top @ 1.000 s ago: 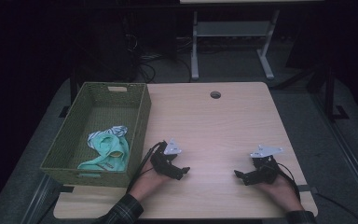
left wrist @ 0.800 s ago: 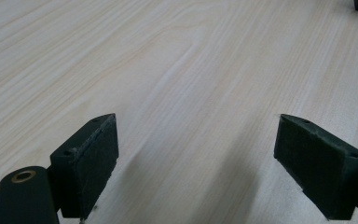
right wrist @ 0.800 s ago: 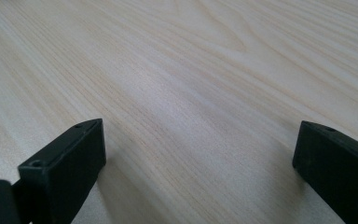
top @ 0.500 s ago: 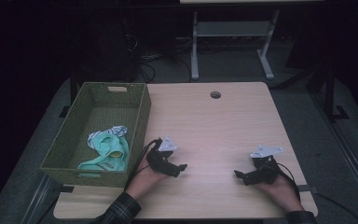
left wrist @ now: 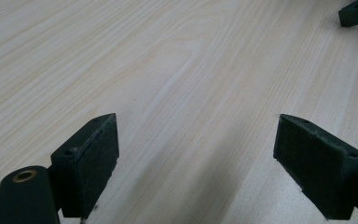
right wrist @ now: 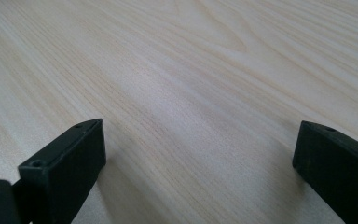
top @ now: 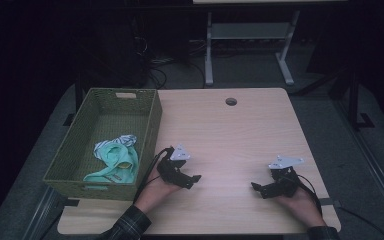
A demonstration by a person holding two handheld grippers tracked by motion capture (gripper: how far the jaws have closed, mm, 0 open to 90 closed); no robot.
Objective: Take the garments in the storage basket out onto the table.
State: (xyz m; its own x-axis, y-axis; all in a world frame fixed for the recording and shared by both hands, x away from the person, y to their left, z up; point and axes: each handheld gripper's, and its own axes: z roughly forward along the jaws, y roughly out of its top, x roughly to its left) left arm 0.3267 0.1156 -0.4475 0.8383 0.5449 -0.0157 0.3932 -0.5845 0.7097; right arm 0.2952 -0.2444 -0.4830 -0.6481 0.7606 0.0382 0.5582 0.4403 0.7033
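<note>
My left gripper rests low on the pale wooden table, just right of a green woven basket. Its jaws stand wide apart with bare wood between them, and my left gripper holds nothing. My right gripper lies near the table's front right, pointing left toward the other hand. My right gripper is open as well, with only wood grain between its jaws. A crumpled teal and white cloth lies inside the basket at its near end.
A round cable hole sits near the table's far edge. A white metal stand and cables occupy the dark floor behind. The tip of the other gripper shows at the top right of the left gripper view.
The left gripper has shifted slightly left, closer to the basket. The right gripper has stayed where it was.
</note>
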